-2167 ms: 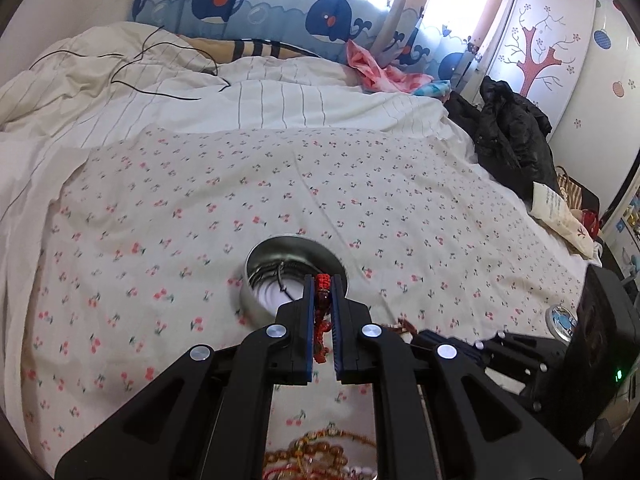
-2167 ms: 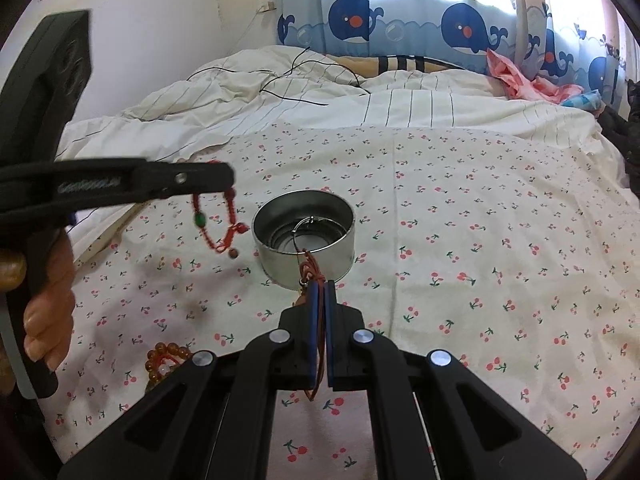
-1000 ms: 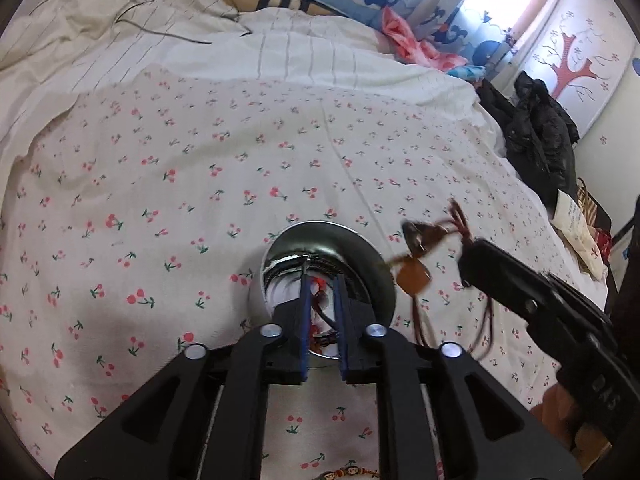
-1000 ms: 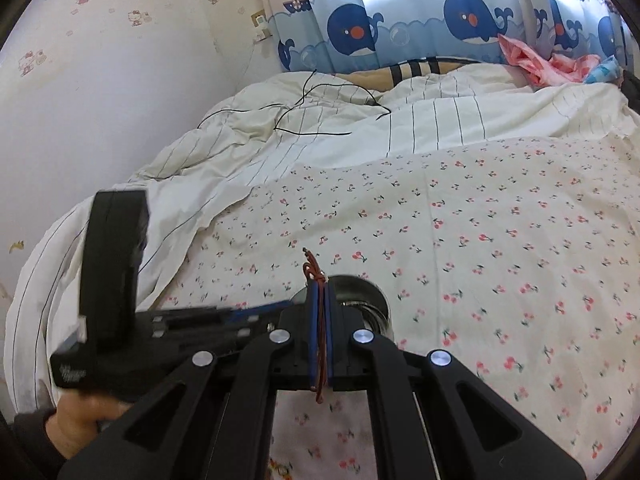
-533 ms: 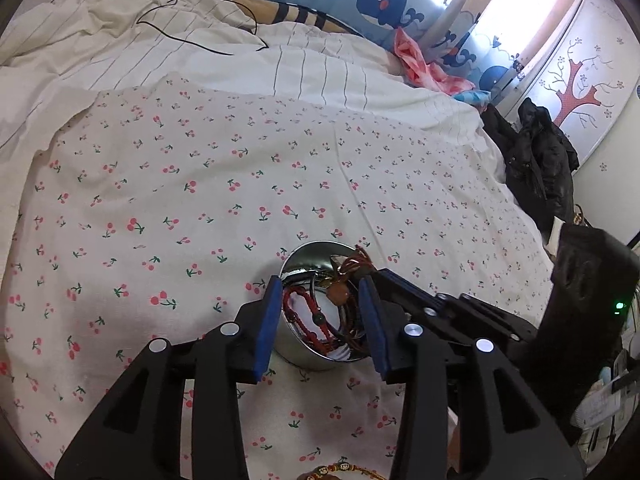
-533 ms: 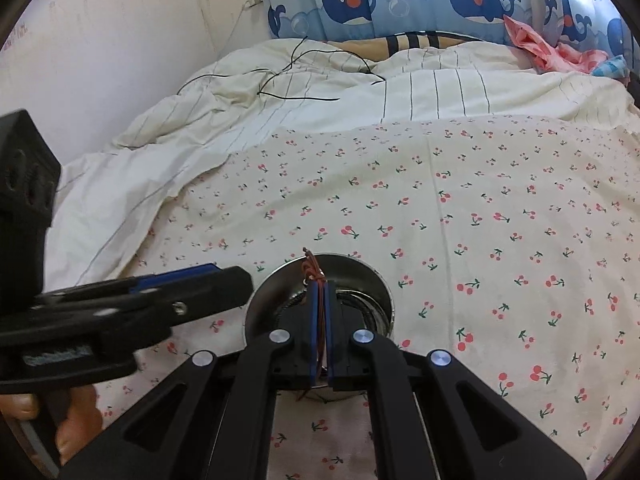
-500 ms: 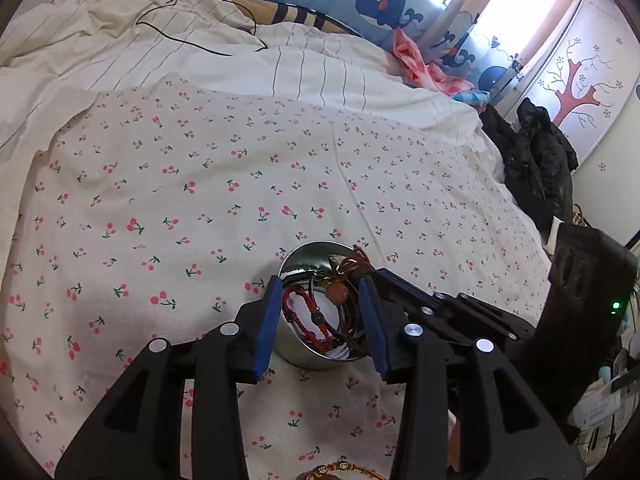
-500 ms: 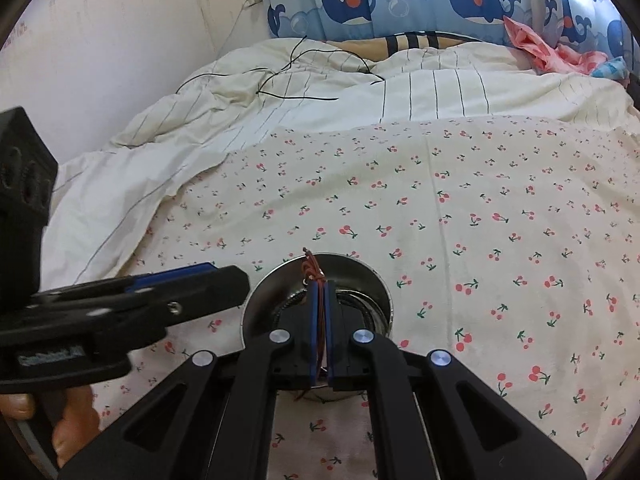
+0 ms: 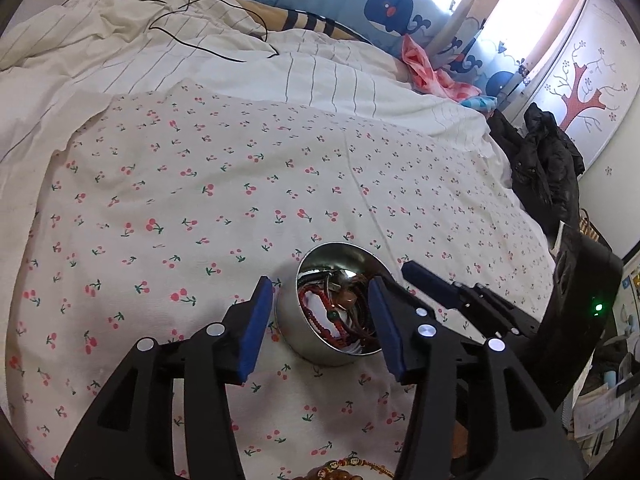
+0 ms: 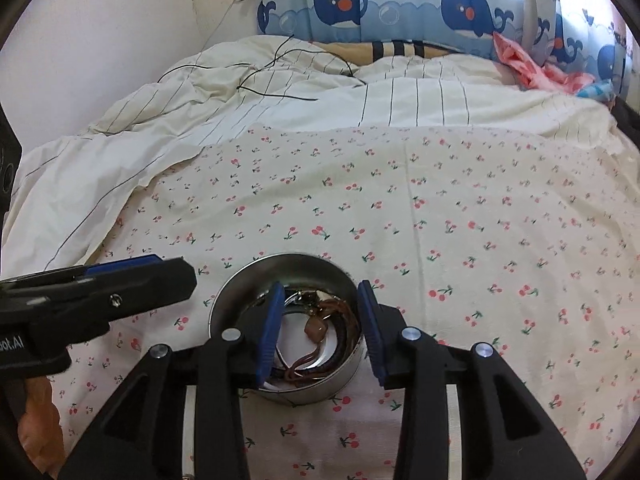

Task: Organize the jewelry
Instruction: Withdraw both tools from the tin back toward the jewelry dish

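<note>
A round steel bowl (image 9: 308, 344) sits on the cherry-print sheet. It holds a red bead bracelet (image 9: 316, 316) and a brown cord necklace with an amber pendant (image 10: 316, 330). My left gripper (image 9: 320, 320) is open and empty, its jaws either side of the bowl. My right gripper (image 10: 320, 320) is open and empty just above the bowl (image 10: 224, 304). It also shows in the left wrist view (image 9: 436, 284), at the bowl's right. The left gripper shows in the right wrist view (image 10: 120, 280), left of the bowl. A brown bead string (image 9: 344, 468) lies on the sheet near the bottom edge.
The cherry-print sheet (image 9: 240, 184) covers the near bed. A rumpled striped duvet (image 10: 320, 92) with a thin black cable (image 10: 272, 68) lies behind. Dark clothes (image 9: 540, 168) hang off the bed's right side. A wall (image 10: 120, 20) is on the left.
My left gripper dropped the red bracelet in the bowl, opened wide and drew back. My right gripper came over the bowl, opened and let the brown cord necklace fall in.
</note>
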`<state>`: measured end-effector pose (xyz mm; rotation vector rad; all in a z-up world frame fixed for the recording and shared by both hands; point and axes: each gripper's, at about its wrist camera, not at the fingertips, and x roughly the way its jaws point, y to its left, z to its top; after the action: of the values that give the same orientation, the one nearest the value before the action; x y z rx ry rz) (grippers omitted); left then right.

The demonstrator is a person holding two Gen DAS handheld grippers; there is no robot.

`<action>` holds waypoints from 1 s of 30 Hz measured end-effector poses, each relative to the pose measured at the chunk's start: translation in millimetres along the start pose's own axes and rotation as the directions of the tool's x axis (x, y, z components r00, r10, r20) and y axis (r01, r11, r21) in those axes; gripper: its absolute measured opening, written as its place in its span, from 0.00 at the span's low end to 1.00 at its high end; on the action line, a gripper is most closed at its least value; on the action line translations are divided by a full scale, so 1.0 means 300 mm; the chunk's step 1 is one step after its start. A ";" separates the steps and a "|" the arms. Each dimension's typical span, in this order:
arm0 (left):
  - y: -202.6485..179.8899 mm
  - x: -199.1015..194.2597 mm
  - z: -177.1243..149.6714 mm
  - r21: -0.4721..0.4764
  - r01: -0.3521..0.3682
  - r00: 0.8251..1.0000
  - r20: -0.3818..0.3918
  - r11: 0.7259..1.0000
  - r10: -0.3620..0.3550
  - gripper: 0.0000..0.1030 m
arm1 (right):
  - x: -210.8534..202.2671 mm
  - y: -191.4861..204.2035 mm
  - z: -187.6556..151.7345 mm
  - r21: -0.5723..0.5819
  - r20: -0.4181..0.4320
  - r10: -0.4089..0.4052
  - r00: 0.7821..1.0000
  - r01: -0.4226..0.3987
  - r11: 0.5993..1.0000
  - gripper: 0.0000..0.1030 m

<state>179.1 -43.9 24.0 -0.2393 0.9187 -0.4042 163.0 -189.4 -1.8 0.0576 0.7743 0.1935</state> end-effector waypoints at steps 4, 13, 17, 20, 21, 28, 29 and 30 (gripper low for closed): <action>-0.004 -0.004 -0.006 0.006 0.002 1.000 0.000 1.000 -0.002 0.47 | -0.023 0.020 0.007 -0.025 0.021 -0.018 1.000 0.019 1.000 0.37; -0.005 -0.015 -0.019 0.030 -0.028 1.000 0.005 0.999 0.028 0.49 | -0.048 0.008 0.007 -0.019 0.013 -0.017 1.000 0.017 1.000 0.39; 0.011 -0.042 -0.051 0.065 -0.084 0.996 0.000 0.994 0.084 0.55 | -0.081 -0.029 -0.042 0.003 -0.051 0.027 0.998 -0.027 1.000 0.40; 0.034 -0.052 -0.078 0.098 -0.108 0.993 -0.045 0.989 0.113 0.56 | -0.102 -0.025 -0.112 -0.022 -0.112 0.068 0.991 -0.071 0.997 0.40; 0.042 -0.054 -0.086 0.111 -0.115 0.991 -0.061 0.987 0.122 0.56 | -0.111 -0.015 -0.151 -0.048 -0.143 0.077 0.987 -0.084 0.995 0.40; 0.076 -0.050 -0.187 0.196 -0.118 0.972 -0.179 0.974 0.154 0.56 | -0.126 0.087 -0.326 -0.201 -0.269 0.074 0.960 -0.131 0.971 0.40; 0.078 -0.051 -0.200 0.209 -0.122 0.969 -0.185 0.970 0.161 0.56 | -0.121 0.104 -0.337 -0.230 -0.273 0.055 0.960 -0.121 0.966 0.40; 0.079 -0.054 -0.212 0.219 -0.123 0.967 -0.190 0.968 0.166 0.56 | -0.116 0.114 -0.343 -0.245 -0.277 0.047 0.960 -0.118 0.962 0.40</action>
<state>124.5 -17.4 -10.4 0.0618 1.0840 -0.3892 61.5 -164.7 -47.1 -0.1884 1.0132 0.3877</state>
